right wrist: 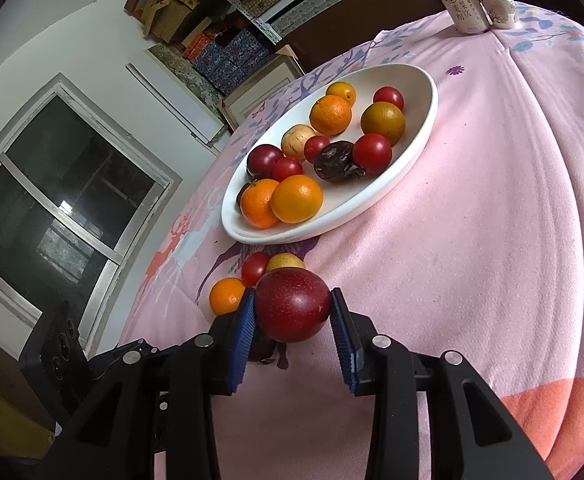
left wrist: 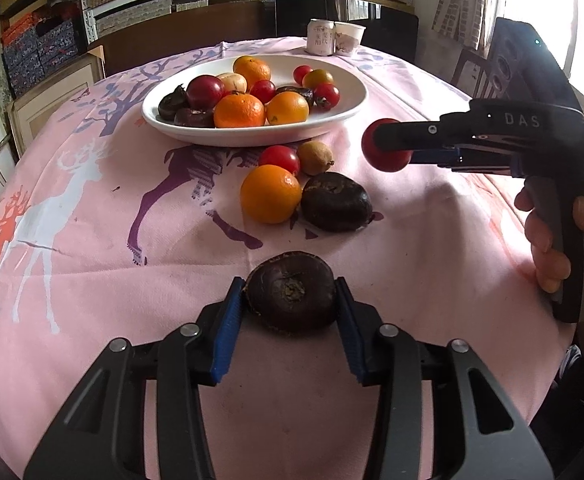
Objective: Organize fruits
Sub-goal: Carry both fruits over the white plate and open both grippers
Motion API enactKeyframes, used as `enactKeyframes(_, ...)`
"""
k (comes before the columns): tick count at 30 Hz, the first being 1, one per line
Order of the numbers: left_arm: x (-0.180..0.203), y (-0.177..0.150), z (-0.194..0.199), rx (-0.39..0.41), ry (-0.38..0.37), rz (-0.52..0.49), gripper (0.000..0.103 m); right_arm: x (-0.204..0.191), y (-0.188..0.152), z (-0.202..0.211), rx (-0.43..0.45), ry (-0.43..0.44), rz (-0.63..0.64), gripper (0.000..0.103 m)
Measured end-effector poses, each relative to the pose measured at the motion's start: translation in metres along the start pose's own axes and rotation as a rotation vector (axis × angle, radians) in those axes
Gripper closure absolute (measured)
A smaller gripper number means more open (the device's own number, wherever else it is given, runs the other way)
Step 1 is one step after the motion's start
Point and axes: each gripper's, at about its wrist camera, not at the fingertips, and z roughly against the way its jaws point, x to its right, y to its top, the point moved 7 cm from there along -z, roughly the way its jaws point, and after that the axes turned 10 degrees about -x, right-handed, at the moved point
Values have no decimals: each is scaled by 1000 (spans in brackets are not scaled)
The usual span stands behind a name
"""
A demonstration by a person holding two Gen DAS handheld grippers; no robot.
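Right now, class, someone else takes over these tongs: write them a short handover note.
Left tongs: closed around a dark brown fruit, low over the pink cloth.
Right tongs: holding a red plum in the air.
White dish: already holds oranges, red fruits and dark ones.
Left: the two held fruits, plus an orange, a small red fruit, a brownish fruit and another dark fruit on the cloth before the dish.

A pink tablecloth (left wrist: pixel 432 240) printed with purple, white and orange deer is seen beneath a white plate (left wrist: pixel 344 108) of orange, red and dark brown fruit. Blue pads (left wrist: pixel 227 332) line black gripper fingers. A dark red fruit (right wrist: pixel 292 306), possibly a plum, is speckled with pale dots
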Motion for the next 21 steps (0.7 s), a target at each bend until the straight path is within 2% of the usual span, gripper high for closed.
enactKeyframes(16,-8,1,12,58,-14,52,60,-3,-1,4,18,13,14,65)
enactKeyframes(21,-14,4,17,76,-56,83,60,-7,-1,7,33,22,26,65)
